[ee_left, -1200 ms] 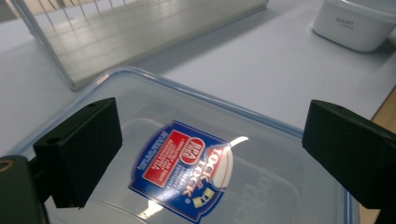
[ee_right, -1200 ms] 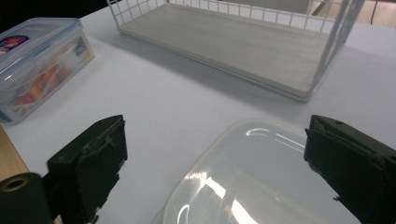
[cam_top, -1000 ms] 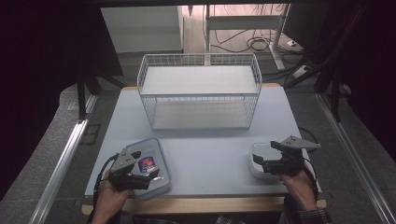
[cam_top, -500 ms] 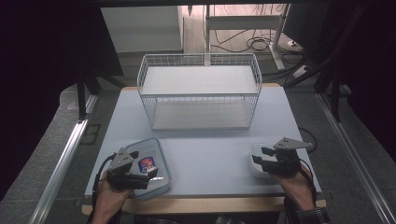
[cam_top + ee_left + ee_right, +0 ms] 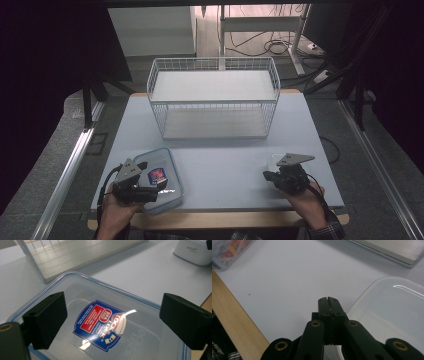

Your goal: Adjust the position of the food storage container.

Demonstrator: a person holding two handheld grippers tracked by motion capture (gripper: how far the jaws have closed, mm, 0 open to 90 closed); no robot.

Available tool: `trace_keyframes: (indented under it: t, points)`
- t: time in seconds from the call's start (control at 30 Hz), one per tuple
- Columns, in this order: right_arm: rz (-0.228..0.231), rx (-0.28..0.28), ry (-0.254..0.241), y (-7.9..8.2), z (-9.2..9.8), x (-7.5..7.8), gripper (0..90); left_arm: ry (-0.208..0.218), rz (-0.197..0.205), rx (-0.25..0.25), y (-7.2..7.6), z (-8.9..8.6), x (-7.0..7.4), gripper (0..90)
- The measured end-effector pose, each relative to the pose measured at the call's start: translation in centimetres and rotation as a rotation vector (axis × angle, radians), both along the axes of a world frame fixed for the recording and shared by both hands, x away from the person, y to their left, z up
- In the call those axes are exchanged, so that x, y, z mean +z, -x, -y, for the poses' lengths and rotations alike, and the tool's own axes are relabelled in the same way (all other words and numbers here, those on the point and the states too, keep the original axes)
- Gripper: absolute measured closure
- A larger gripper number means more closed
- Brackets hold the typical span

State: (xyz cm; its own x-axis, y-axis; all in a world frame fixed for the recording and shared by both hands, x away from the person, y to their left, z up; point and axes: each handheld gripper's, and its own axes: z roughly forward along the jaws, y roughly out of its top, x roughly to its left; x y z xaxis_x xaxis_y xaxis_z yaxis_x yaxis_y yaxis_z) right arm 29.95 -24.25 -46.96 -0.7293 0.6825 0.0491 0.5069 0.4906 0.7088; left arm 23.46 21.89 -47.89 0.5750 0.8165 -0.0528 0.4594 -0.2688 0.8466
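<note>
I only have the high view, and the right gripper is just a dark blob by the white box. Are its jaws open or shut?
Observer: Shut. In the right gripper view, the right gripper has its jaws pressed flat together with nothing between them.
Operator: Are they clamped on the box?
Observer: No. The tips point at bare table just beside the rim of the white box.
Operator: And the left one?
Observer: The left gripper is wide open. Its jaws stand either side of the blue and red label on the clear container. I cannot tell whether they touch the lid.
</note>
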Motion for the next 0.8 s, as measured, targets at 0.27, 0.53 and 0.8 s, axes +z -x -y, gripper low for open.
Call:
trace_keyframes:
  t: [0.27,0.53,0.8]
  points:
    - [0.016,-0.039,0.013,-0.7,2.0,0.2,89.6,-0.013,0.001,0.022,0.1,0.0,0.2,12.3]
    - [0.024,-0.087,0.011,-1.8,4.4,0.2,89.6,-0.017,0.001,0.020,0.2,-0.3,0.3,14.3]
    - [0.046,-0.125,0.015,-2.5,5.2,0.2,89.6,-0.037,-0.009,0.012,0.5,-1.0,0.5,20.7]
